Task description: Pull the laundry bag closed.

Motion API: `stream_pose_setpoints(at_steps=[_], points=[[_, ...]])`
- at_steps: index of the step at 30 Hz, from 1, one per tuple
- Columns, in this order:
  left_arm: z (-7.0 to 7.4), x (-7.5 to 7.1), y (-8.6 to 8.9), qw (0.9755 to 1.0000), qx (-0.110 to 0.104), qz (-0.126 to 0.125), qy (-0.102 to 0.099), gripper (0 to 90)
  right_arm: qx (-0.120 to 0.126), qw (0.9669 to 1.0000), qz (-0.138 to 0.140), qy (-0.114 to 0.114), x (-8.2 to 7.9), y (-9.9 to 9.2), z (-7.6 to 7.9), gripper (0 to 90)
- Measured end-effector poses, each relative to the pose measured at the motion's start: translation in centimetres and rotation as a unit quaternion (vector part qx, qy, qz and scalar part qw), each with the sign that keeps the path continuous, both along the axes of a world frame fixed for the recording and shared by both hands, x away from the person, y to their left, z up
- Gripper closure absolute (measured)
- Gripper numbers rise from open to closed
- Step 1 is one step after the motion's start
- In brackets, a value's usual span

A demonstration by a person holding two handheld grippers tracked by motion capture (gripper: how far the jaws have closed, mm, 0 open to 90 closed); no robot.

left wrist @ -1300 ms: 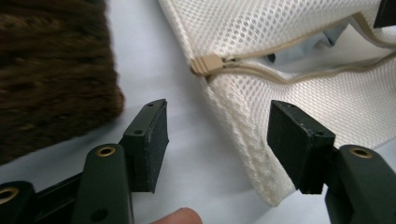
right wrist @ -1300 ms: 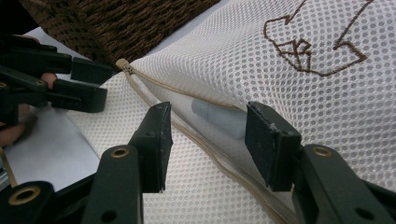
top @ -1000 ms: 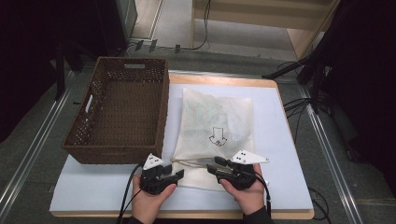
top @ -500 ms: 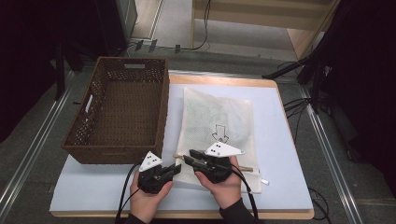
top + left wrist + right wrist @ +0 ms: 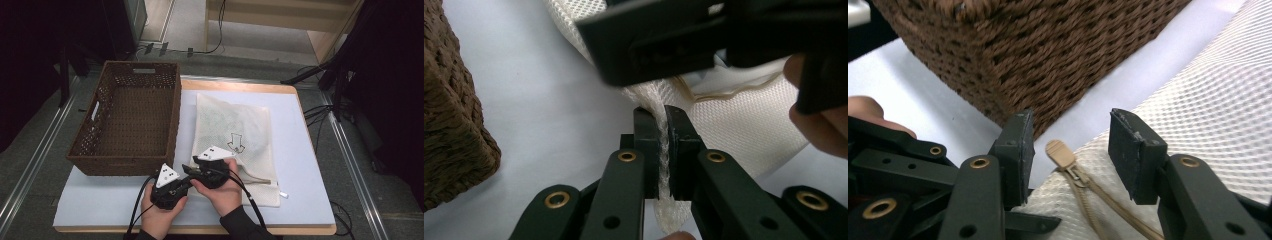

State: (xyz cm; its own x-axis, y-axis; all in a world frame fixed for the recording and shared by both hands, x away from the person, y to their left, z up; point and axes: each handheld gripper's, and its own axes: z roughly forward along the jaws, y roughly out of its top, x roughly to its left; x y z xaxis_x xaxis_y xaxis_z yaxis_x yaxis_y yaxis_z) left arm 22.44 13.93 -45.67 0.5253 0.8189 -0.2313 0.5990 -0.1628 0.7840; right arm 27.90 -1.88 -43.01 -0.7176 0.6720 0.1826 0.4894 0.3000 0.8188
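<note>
Mesh bag (image 5: 233, 134) lies flat on the surface (image 5: 300, 200), right of the wicker basket (image 5: 129, 120); my left tongs (image 5: 663, 145) are clamped on its near-left corner. My right tongs (image 5: 1070, 150) have just been opening and stand half wide around the tan zipper pull (image 5: 1060, 153), not touching it. I judge the pinning done and the zip not yet drawn. Basket looks empty; bag's contents unclear

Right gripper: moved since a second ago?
Yes. In the high view the right gripper has slid left along the mesh bag, toward the wicker basket. Its jaws, just opening, straddle the zipper pull without touching.
</note>
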Motion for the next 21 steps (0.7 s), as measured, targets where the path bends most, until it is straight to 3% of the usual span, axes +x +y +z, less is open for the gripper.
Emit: stream_pose_setpoints(at_steps=[4, 8, 10, 13, 21], points=[[-0.1, 0.0, 0.0, 1.0000, 0.005, 0.000, 0.000, 85.6, -0.023, 0.9997, 0.005, -0.006, -0.3, 0.6, -0.3, 57.8], [-0.1, 0.0, 0.0, 1.0000, 0.004, -0.005, 0.001, 85.5, -0.039, 0.9991, 0.007, -0.013, -0.4, 0.5, -0.3, 71.4], [-0.1, 0.0, -0.1, 1.0000, 0.004, -0.006, 0.001, 85.5, -0.027, 0.9995, 0.013, -0.008, -0.3, -0.1, -0.2, 79.1], [-0.2, 0.1, 0.0, 1.0000, 0.001, -0.007, 0.002, 85.4, -0.002, 0.9999, 0.016, -0.001, -0.3, -1.1, 0.2, 81.3], [-0.2, 0.1, 0.2, 1.0000, -0.005, 0.000, 0.002, 85.1, 0.034, 0.9993, 0.016, 0.007, -0.7, -2.9, 0.1, 81.9]])
